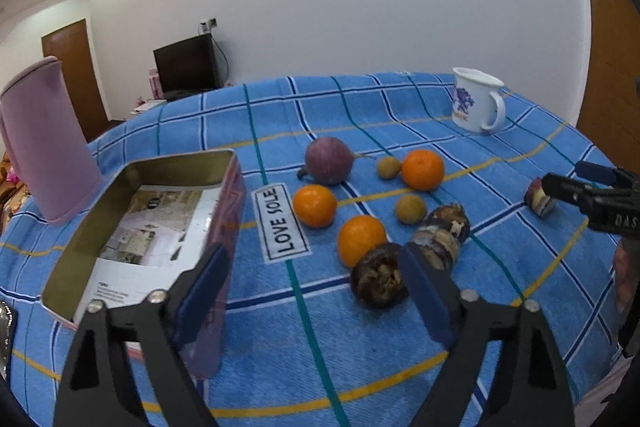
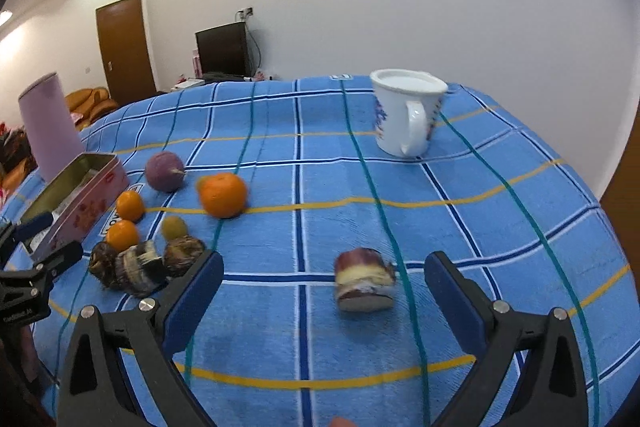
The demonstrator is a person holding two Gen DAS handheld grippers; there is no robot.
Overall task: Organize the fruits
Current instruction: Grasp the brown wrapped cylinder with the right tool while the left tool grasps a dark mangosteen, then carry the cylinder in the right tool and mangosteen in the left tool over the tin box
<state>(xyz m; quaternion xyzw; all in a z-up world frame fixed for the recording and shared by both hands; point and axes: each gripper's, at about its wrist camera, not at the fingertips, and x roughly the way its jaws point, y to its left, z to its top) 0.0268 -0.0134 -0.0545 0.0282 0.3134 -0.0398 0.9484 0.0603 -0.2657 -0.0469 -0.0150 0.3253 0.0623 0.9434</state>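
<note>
Fruits lie on a blue checked cloth [image 1: 360, 107]. In the left wrist view I see a purple round fruit [image 1: 329, 161], three oranges [image 1: 423, 169] [image 1: 315, 206] [image 1: 361, 239], two small yellow-green fruits [image 1: 389, 167] [image 1: 410, 209], and dark brown pieces [image 1: 379, 281] [image 1: 442, 233]. An open pink tin box [image 1: 160, 227] holds paper. My left gripper [image 1: 316, 291] is open above the cloth, its right finger beside the dark pieces. My right gripper [image 2: 324, 291] is open, with a cut purple stalk piece [image 2: 365, 279] lying between its fingers, apart from both. The right gripper also shows in the left wrist view [image 1: 568, 185].
A white mug [image 2: 404, 111] stands at the far right of the cloth. A pink upright cylinder [image 1: 48, 143] stands behind the tin box. A "LOVE SOLE" label [image 1: 282, 221] is sewn on the cloth. A wall, door and dark screen lie beyond.
</note>
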